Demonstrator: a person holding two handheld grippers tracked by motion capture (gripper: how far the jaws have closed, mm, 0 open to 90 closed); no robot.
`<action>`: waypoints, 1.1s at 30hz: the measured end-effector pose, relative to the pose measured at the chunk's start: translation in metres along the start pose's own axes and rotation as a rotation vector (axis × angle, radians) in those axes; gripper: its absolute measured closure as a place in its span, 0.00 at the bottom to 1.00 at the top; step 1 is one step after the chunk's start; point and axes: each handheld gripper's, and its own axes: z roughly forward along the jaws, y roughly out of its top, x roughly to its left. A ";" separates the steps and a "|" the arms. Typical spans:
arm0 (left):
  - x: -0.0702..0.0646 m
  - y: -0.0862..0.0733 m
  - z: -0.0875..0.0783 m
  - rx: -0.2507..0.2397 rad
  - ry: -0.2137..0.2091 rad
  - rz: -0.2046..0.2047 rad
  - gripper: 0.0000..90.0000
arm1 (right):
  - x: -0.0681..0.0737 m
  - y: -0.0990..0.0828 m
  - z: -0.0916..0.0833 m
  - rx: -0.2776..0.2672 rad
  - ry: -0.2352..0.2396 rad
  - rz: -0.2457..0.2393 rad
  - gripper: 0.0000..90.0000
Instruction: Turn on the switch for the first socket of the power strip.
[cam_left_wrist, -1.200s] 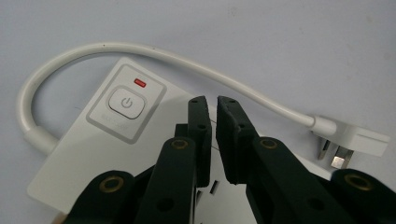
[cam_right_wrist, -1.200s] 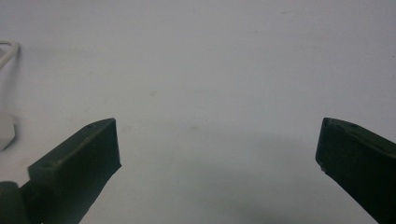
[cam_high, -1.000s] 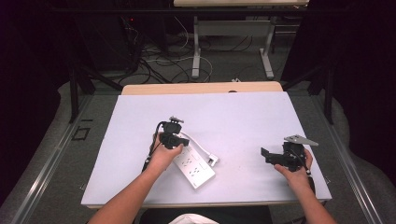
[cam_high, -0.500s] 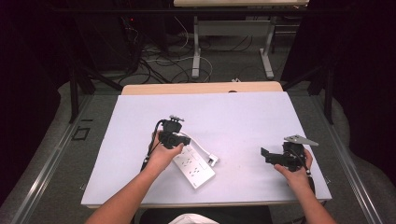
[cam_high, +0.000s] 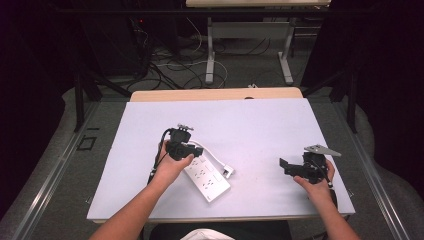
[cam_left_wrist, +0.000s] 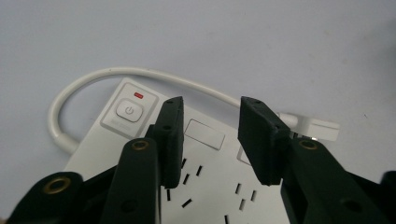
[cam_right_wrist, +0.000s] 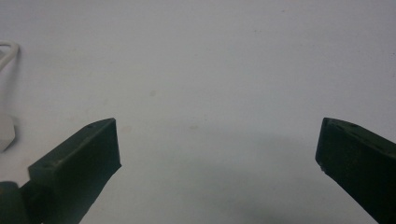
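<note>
A white power strip lies slanted on the white table, its short cord looping round to a flat plug. My left gripper hovers over the strip's switch end. In the left gripper view the strip lies below the left gripper, with the power button just left of the jaws. Its jaws have just been opening and now stand apart, with nothing pinched between them. My right gripper rests low at the table's right, and in its own view the right gripper is wide open over bare table.
A wooden tabletop edge runs behind the white surface. Beyond it are desk legs and tangled cables on the floor. The table's front edge is close to the person's forearms.
</note>
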 end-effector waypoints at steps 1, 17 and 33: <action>0.000 -0.001 -0.001 -0.005 -0.001 -0.008 0.64 | 0.000 0.000 0.000 0.000 0.000 0.000 0.00; 0.015 -0.015 -0.015 -0.069 0.021 0.022 0.39 | 0.001 0.000 0.000 -0.006 -0.009 0.001 0.00; 0.032 -0.024 -0.046 -0.122 0.047 0.045 0.35 | 0.001 0.000 0.000 -0.006 -0.010 0.001 0.00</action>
